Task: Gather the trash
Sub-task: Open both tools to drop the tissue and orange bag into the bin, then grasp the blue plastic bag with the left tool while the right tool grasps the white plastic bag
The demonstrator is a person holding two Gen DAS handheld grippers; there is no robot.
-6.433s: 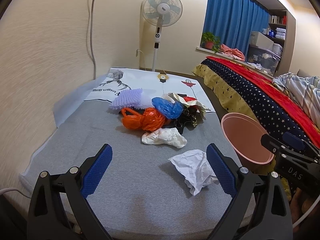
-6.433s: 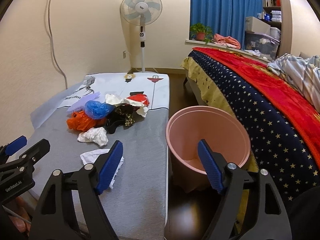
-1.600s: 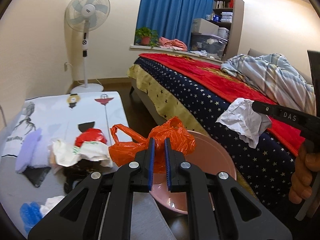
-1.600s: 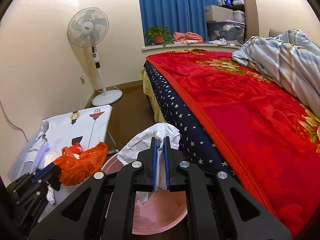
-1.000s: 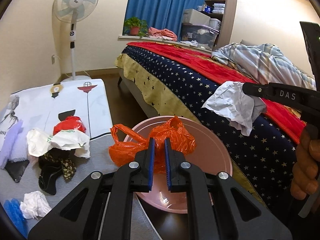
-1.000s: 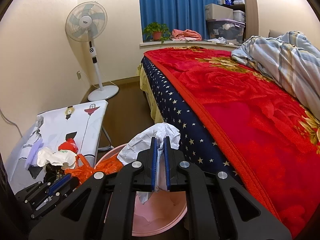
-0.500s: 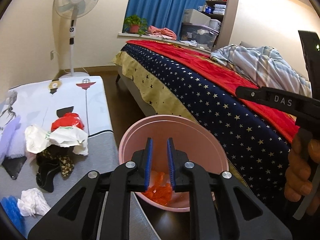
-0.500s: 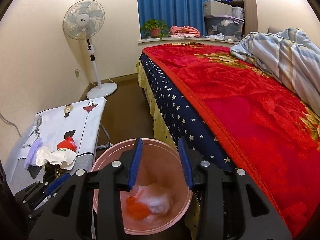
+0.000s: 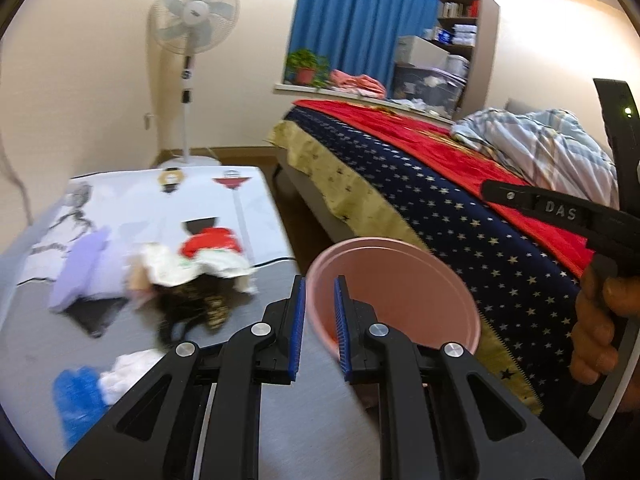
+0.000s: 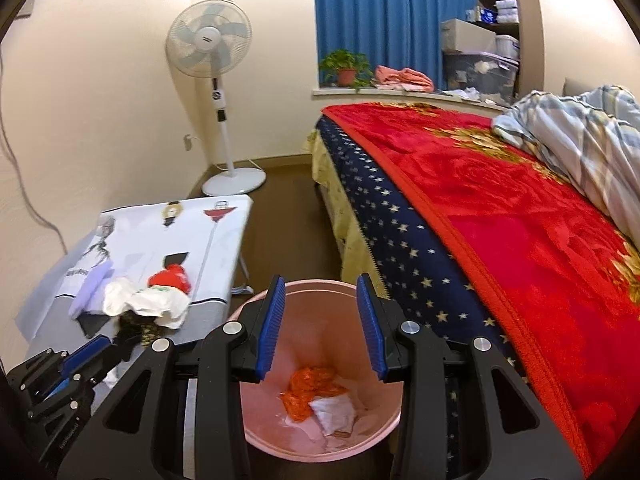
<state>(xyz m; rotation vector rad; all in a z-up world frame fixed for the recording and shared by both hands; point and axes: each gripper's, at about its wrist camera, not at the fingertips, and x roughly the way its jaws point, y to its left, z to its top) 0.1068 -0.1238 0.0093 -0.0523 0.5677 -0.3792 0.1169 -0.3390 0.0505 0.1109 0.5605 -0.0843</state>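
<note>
A pink bin (image 10: 320, 428) stands between the grey table (image 9: 260, 308) and the bed. An orange bag (image 10: 308, 388) and crumpled white paper (image 10: 334, 408) lie inside it. My right gripper (image 10: 322, 328) is open and empty above the bin. My left gripper (image 9: 319, 330) is slightly open and empty over the table's edge, beside the bin (image 9: 416, 300). On the table lie a blue bag (image 9: 76, 400), a white wad (image 9: 126, 368), a white and red bag pile (image 9: 200, 256) and a lilac foam piece (image 9: 80, 268).
A bed with a red and navy star blanket (image 10: 500, 240) runs along the right. A standing fan (image 10: 216, 80) is by the far wall. A printed white cloth (image 10: 160, 232) covers the table's far half. A dark patterned cloth (image 9: 192, 304) lies under the bags.
Both grippers opened and dropped the orange bag and the white paper into the bin. The left gripper has since swung left toward the table; the right one opened wider.
</note>
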